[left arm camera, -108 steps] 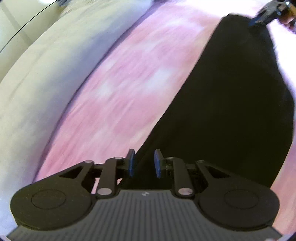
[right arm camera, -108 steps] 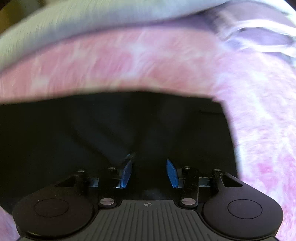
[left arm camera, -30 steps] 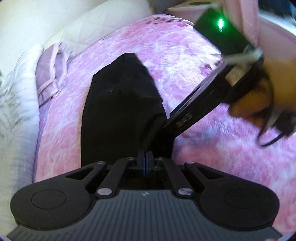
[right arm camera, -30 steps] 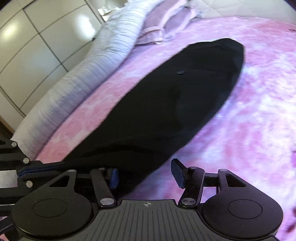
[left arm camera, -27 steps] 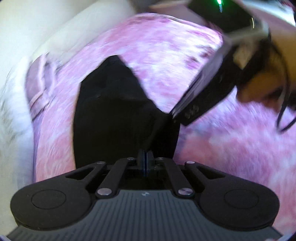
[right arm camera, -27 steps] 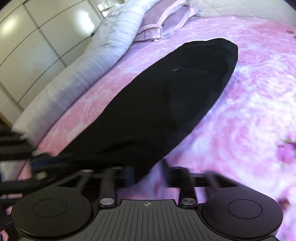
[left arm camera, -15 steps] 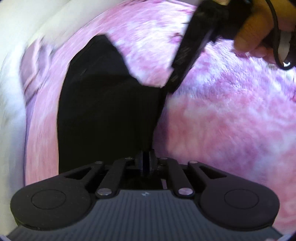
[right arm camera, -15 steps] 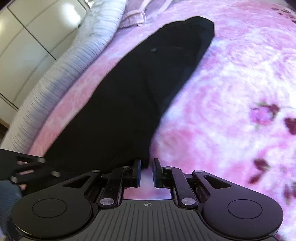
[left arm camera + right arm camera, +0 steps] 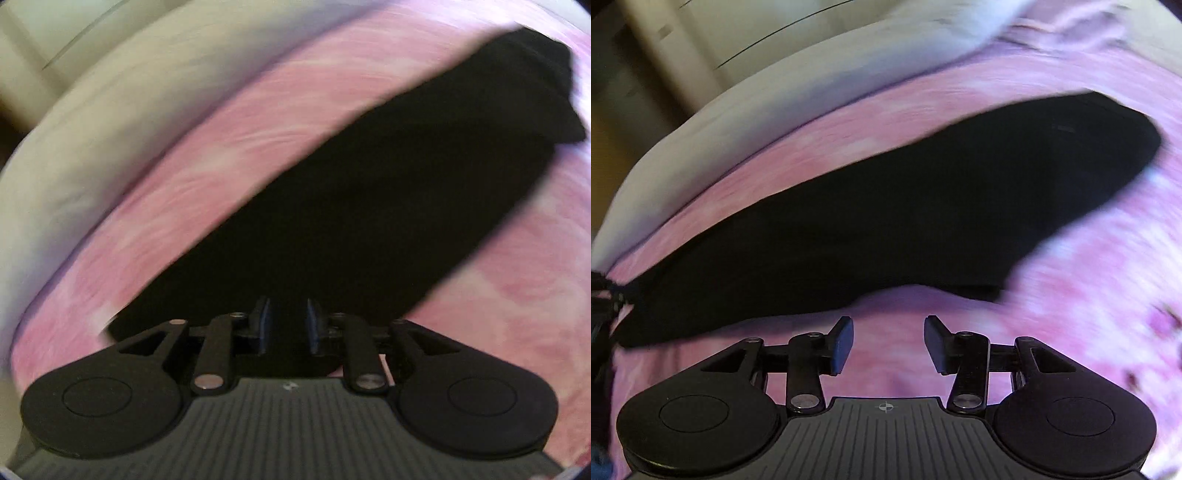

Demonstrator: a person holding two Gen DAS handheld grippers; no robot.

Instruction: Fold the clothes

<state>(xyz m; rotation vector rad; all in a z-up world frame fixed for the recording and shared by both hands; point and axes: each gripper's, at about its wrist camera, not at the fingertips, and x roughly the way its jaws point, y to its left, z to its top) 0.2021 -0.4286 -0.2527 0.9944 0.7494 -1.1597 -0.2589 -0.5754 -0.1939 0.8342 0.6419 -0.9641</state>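
A long black garment lies flat on a pink patterned bedspread, folded lengthwise into a narrow strip. My left gripper is open just above its near end, holding nothing. In the right wrist view the garment stretches from lower left to upper right. My right gripper is open over bare bedspread, just short of the garment's near long edge. The left gripper's body shows at the left edge by the garment's end.
A pale rolled duvet runs along the far side of the bed, also in the right wrist view. A lilac pillow lies beyond the garment's far end. Cupboard doors stand behind.
Both grippers were shut on the garment's edge half a second ago and have opened and let it go. The garment now lies flat. Both views have swung toward the duvet side.
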